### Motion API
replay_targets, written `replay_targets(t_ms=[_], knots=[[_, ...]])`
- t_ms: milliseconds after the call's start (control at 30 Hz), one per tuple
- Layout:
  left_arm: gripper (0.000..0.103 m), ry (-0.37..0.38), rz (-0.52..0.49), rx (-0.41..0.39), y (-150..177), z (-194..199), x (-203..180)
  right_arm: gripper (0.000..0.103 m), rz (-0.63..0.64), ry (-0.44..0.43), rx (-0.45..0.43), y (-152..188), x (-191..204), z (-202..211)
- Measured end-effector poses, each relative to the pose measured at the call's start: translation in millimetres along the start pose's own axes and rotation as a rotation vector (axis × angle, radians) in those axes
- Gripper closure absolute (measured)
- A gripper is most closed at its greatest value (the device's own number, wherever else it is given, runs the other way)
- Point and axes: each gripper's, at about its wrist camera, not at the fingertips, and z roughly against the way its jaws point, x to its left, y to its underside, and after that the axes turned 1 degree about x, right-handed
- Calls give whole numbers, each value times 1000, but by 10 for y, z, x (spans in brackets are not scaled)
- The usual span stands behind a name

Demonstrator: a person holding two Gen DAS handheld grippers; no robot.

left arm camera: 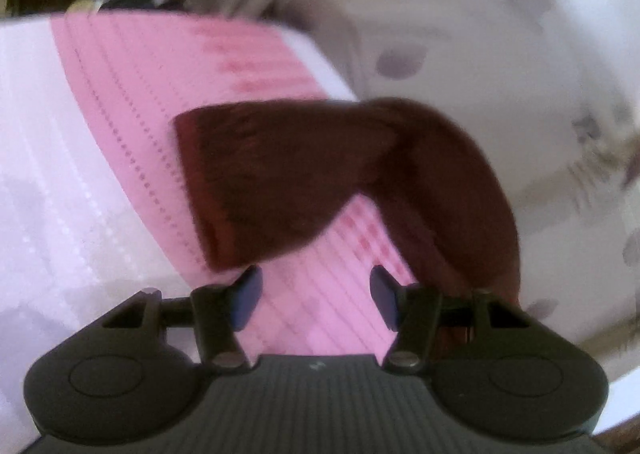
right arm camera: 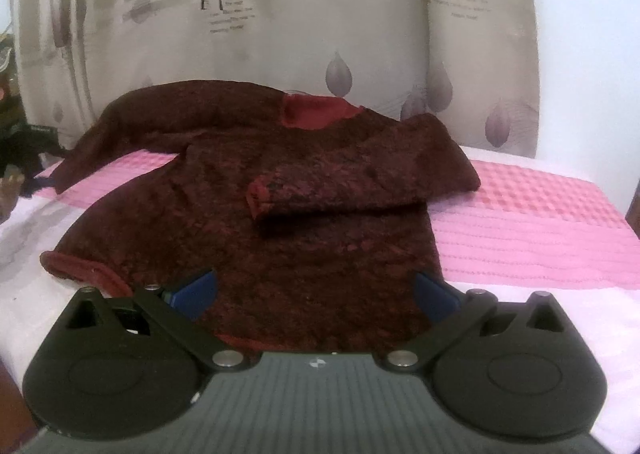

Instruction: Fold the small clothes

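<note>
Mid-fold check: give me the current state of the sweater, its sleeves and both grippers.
Sweater: flat on the pink cloth.
One sleeve: folded across the body.
Other sleeve: unfolded, stretched outward.
Left gripper: open, empty.
Right gripper: open, empty, above the hem.

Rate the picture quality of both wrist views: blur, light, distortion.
Left wrist view: heavy motion blur smears the sweater and pink cloth; the open left gripper stays sharp. Right wrist view: steadier, sweater knit readable, soft dim indoor light, fisheye bending the patterned pillow edges; right gripper open.
</note>
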Motion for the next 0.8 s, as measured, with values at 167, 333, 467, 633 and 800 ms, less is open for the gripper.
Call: replay_targets(t_ms=[167, 333, 467, 633, 800], knots=[[45, 9, 57, -61, -112, -68, 84, 0, -35, -3, 16, 26, -35, -37], [45, -25, 55, -108, -254, -112, 16, 0, -29, -6, 33, 38, -5, -89], [47, -30, 7, -136, -462, -132, -27, 0, -43, -10, 52, 43, -12, -138], [78, -105, -69, -183, -761, -291, -59, 0, -66, -6, 66, 48, -30, -180], [86, -262, -207, -339, -1165, -256, -237, 0, -80, -3, 76, 29, -49, -210]])
